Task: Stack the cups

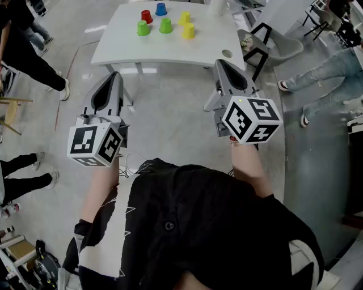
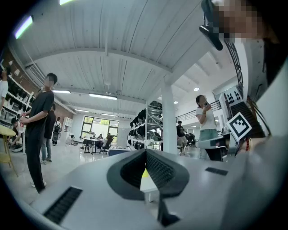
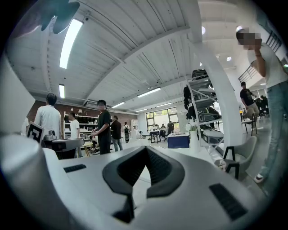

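Standing short of the far table (image 1: 170, 52) of cups (image 1: 165, 25), the person is holding the left gripper (image 1: 113, 77) and right gripper (image 1: 222, 63) with jaws pressed together, empty.

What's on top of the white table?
Six separate cups, none stacked: a red cup, a blue cup, two green cups, two yellow cups. A small round disc lies near the table edge. Whatever is inside the cups is hidden.

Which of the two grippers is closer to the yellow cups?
Right. The right gripper is at the near edge of the table, just right of the yellow cups; the left gripper is farther off, to their left.
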### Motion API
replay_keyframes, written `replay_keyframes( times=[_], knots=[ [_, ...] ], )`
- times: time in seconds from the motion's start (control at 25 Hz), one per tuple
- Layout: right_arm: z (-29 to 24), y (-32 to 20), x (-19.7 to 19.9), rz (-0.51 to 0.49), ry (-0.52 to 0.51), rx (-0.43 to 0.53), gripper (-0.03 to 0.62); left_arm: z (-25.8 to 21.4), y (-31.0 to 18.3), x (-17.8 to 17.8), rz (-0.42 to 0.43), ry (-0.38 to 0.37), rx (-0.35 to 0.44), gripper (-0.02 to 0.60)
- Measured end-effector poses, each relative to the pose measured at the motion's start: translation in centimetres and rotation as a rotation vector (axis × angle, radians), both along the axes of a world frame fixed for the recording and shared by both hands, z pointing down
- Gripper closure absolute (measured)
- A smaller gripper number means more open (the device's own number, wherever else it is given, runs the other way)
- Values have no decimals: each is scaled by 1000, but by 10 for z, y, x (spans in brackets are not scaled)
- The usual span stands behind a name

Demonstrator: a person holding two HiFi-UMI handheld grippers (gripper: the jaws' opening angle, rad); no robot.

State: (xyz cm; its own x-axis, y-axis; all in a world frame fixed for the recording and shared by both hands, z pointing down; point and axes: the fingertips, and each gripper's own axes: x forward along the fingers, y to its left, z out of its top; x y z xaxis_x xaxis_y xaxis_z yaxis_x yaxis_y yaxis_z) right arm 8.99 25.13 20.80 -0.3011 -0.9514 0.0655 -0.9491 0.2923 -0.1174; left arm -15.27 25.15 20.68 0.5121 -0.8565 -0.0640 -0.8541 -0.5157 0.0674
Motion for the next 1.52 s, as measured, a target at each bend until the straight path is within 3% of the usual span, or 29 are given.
replay_keyframes(
  times=[0.36,0.6,1.16,1.52],
  knots=[
    [6,-9,-9,-10,-13,16,591,5,-8,-5,-2,9,8,572],
    [35,-30,-4,-49,-17,-36,589,30,-31,3,-6,46,-28,572],
    [40,-178,56,-102,-28,-81,589,32,-156,41,-120,54,-21,572],
    [44,-239,60,-169,-32,-57,591,36,-206,62,-166,94,2,572]
  ],
)
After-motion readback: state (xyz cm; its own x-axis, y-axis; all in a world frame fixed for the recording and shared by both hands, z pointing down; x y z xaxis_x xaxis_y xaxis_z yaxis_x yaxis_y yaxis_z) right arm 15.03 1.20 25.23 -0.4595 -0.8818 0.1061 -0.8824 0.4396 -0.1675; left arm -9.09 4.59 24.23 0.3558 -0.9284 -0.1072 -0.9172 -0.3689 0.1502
